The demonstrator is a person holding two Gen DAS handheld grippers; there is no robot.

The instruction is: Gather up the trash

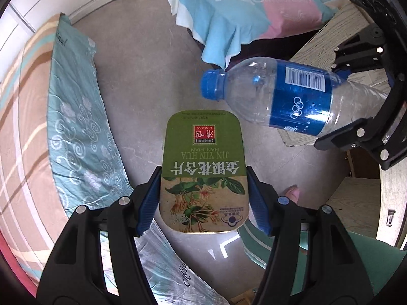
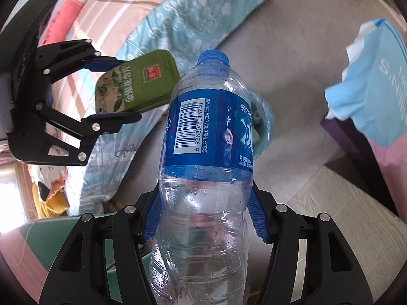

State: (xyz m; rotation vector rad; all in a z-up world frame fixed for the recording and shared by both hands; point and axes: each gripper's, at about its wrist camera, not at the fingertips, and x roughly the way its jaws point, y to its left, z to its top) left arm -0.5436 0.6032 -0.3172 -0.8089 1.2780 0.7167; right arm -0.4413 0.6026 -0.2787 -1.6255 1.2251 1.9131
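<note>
A flat green tin point(image 1: 203, 170) with plant artwork and printed lettering hangs over the floor, and my left gripper point(image 1: 203, 200) is shut on its two long sides. My right gripper point(image 2: 204, 213) is shut on the lower body of an empty clear plastic bottle point(image 2: 206, 152) with a blue label and blue cap. In the left wrist view the bottle point(image 1: 279, 96) lies sideways at the right, cap pointing left, with the right gripper point(image 1: 366, 117) behind it. In the right wrist view the tin point(image 2: 137, 81) and left gripper point(image 2: 112, 89) appear at the upper left. A bin with a light blue liner point(image 2: 262, 127) shows behind the bottle.
A bed with a teal floral and striped cover point(image 1: 63, 127) runs along the left. A stool draped in a blue and pink cloth point(image 1: 241, 7) stands at the top. A wooden desk point(image 1: 328, 40) is at the right. A person's toe point(image 1: 292, 193) shows below the tin. Grey floor point(image 1: 147, 63) lies between them.
</note>
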